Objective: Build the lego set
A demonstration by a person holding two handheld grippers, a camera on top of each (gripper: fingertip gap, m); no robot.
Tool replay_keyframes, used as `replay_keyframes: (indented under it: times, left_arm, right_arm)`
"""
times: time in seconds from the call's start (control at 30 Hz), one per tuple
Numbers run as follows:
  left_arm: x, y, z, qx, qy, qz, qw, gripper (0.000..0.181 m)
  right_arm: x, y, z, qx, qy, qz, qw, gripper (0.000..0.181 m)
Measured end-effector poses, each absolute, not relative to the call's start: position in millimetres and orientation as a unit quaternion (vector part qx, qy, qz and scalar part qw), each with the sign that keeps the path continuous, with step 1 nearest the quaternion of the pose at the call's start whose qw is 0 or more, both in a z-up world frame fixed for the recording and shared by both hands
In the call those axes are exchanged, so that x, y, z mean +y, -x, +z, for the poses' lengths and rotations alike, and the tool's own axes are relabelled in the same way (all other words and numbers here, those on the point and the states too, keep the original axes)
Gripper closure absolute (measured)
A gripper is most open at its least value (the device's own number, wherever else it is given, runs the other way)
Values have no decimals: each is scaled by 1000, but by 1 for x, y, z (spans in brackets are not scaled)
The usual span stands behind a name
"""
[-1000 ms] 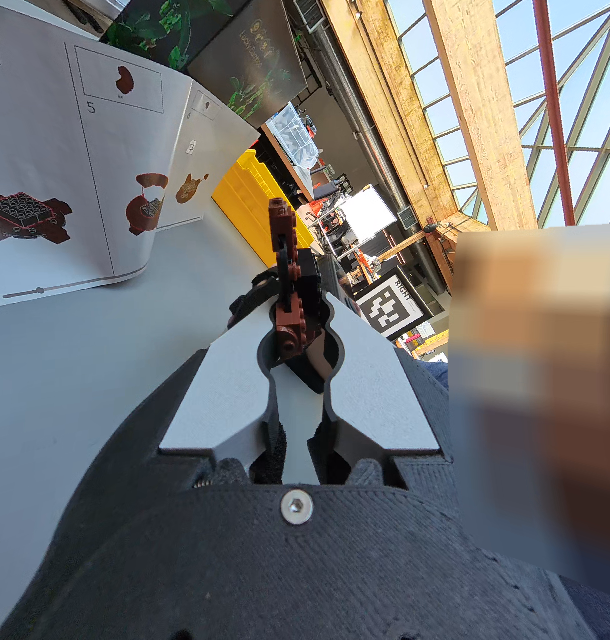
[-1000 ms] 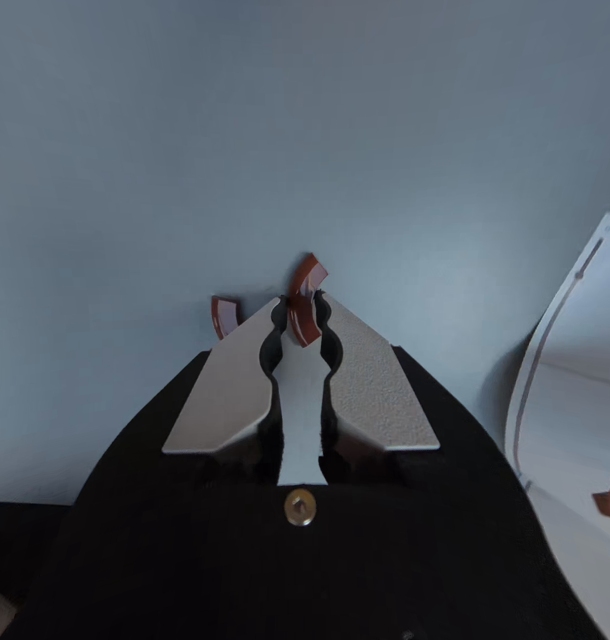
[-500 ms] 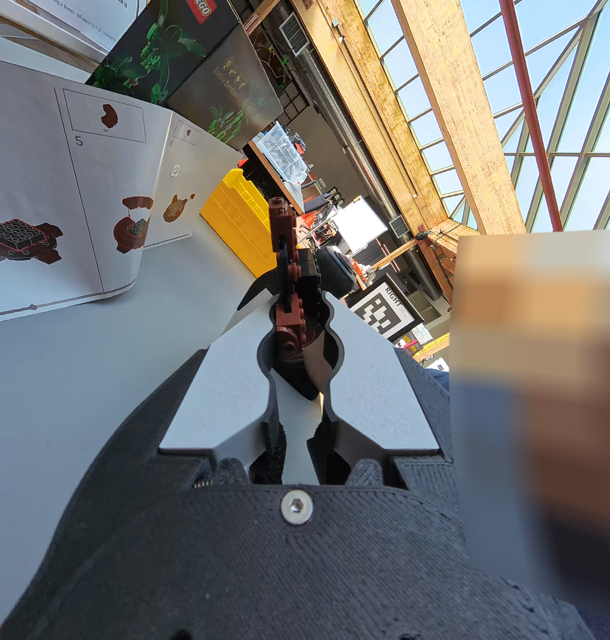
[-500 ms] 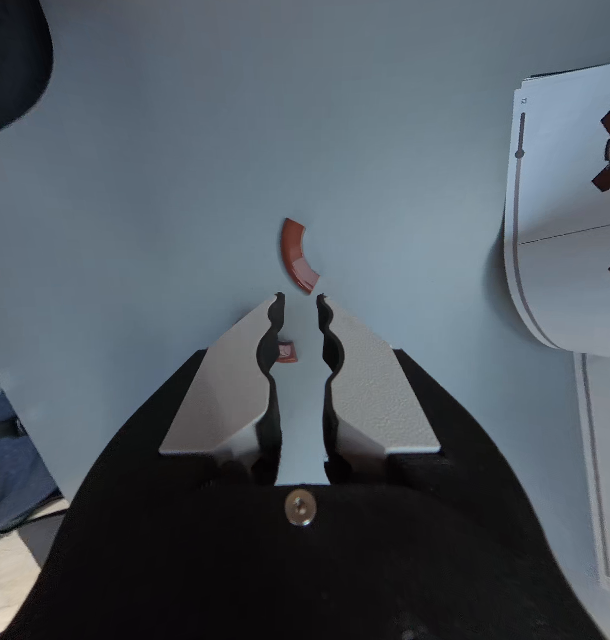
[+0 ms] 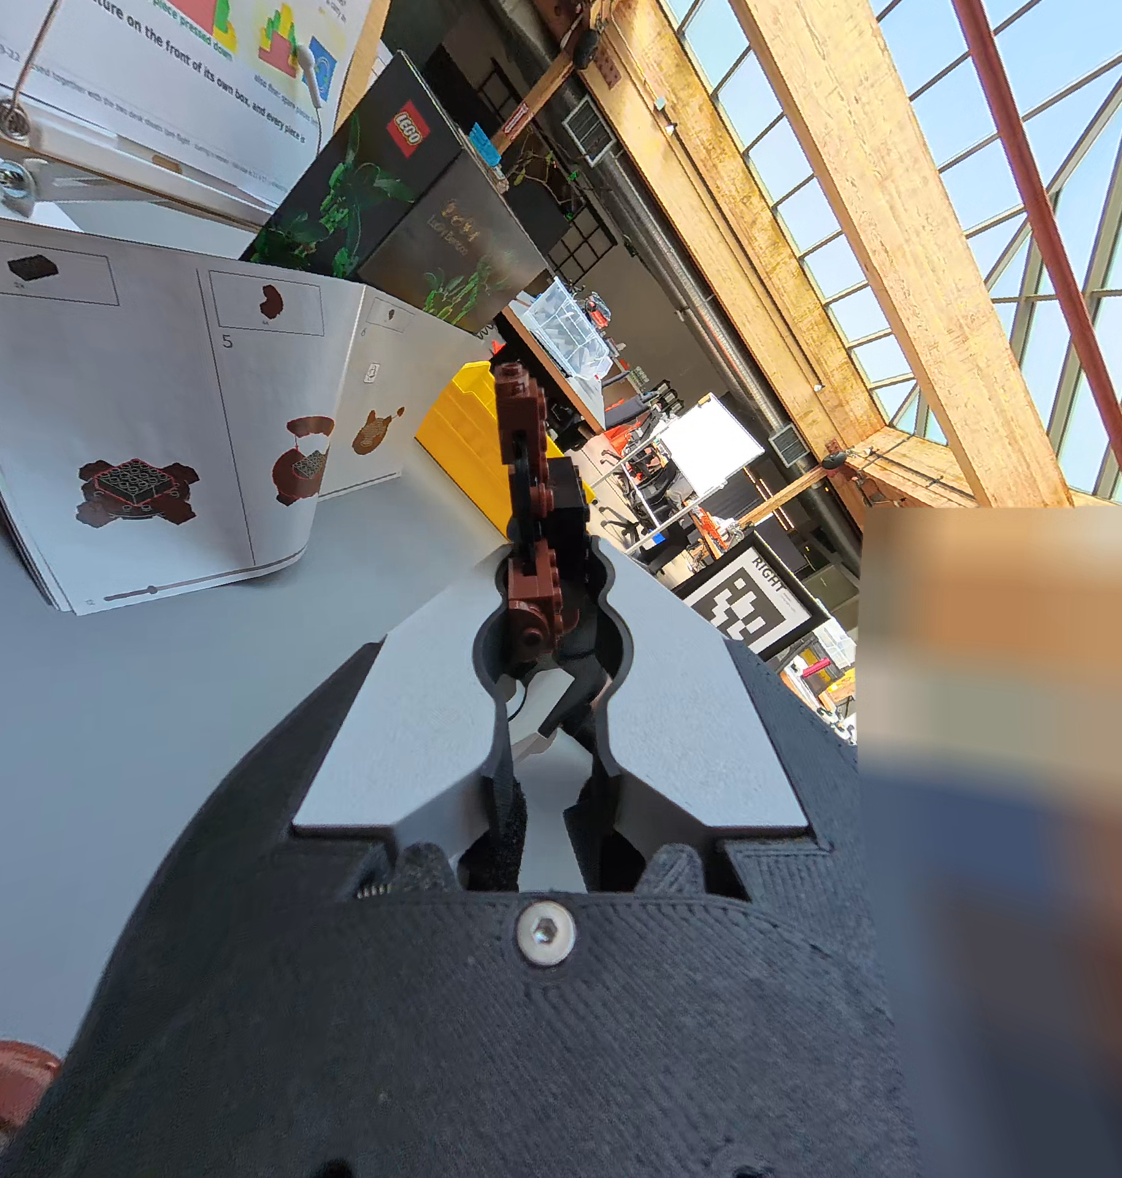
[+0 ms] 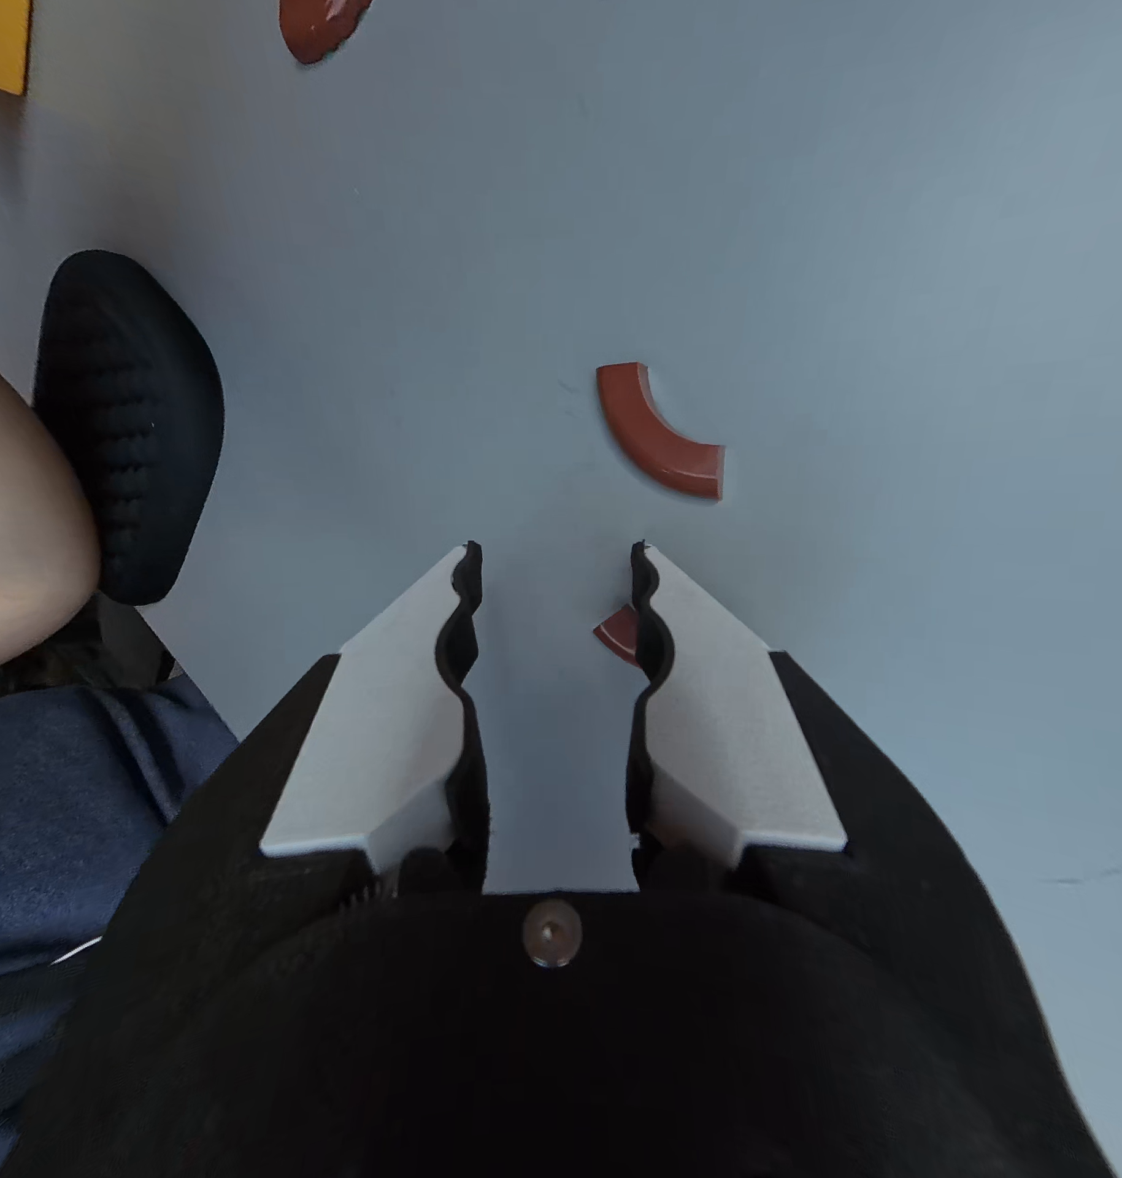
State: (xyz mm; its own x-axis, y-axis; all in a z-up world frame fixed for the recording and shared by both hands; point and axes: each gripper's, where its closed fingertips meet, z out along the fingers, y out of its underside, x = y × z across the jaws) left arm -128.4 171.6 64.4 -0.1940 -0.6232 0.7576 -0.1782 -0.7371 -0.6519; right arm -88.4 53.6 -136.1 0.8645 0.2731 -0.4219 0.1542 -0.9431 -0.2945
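Note:
My left gripper (image 5: 548, 567) is shut on a brown and black lego assembly (image 5: 532, 503), held on edge above the grey table (image 5: 131, 701). My right gripper (image 6: 553, 549) is open and empty above the table (image 6: 800, 223). A curved red-brown tile (image 6: 657, 433) lies flat just beyond and right of its fingertips. A second red-brown piece (image 6: 619, 634) lies under the right finger, partly hidden. The right gripper's housing with its black-and-white marker (image 5: 746, 602) shows behind the assembly in the left wrist view.
An open instruction booklet (image 5: 163, 414) stands at the left, with the dark set box (image 5: 405, 191) and a yellow bin (image 5: 462, 440) behind. Another red-brown piece (image 6: 319, 25) lies at the top edge. A person's arm (image 6: 16, 510) and a dark object (image 6: 125, 421) are at the left. There is about 25 cm between the tips of the two grippers.
My right gripper let go of the curved tile, which now lies flat on the table, then opened wider and turned. My left gripper tilted while still holding the assembly.

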Motion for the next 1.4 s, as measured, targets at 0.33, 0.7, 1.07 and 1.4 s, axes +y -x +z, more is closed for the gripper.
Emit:
replay_keyframes:
  times: [0.33, 0.7, 1.07, 1.4]
  left_arm:
    - [159, 135, 85, 337, 583, -721, 161, 164]
    - [168, 148, 92, 324, 575, -731, 175, 164]
    - [176, 149, 75, 333, 605, -700, 182, 164]
    - [154, 77, 19, 356, 602, -706, 112, 164]
  right_arm:
    - [99, 106, -147, -149, 949, 188, 203, 122]
    - [133, 114, -147, -149, 949, 125, 248, 151]
    - [135, 106, -149, -191, 952, 42, 236, 164]
    - [155, 35, 53, -187, 821, 21, 538, 165]
